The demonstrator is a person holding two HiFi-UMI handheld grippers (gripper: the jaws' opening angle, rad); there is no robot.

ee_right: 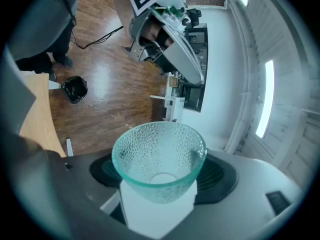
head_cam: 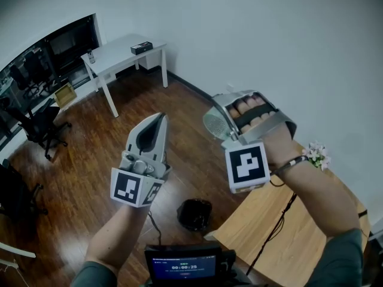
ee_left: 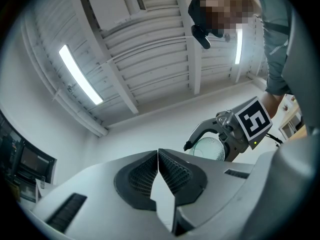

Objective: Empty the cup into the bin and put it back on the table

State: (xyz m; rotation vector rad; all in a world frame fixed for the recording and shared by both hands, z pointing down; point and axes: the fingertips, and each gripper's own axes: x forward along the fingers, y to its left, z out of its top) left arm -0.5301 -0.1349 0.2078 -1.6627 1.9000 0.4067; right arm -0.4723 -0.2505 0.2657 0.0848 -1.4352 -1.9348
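Observation:
A clear, dimpled glass cup (ee_right: 159,160) sits between the dark pads of my right gripper (ee_right: 161,178), which is shut on its sides. The cup looks empty, and its mouth points away from the gripper. In the head view the right gripper (head_cam: 229,120) holds the cup (head_cam: 214,124) raised at chest height, above the wooden floor. My left gripper (head_cam: 157,123) is raised beside it, its jaws shut with nothing between them (ee_left: 158,165). A small black bin (head_cam: 194,214) stands on the floor below, next to the wooden table (head_cam: 281,235).
A white desk (head_cam: 122,52) stands by the far wall with a dark box on it. Office chairs (head_cam: 39,127) are at the left. Small flowers (head_cam: 316,154) sit at the wooden table's far end. A cable runs across the floor near the bin (ee_right: 75,89).

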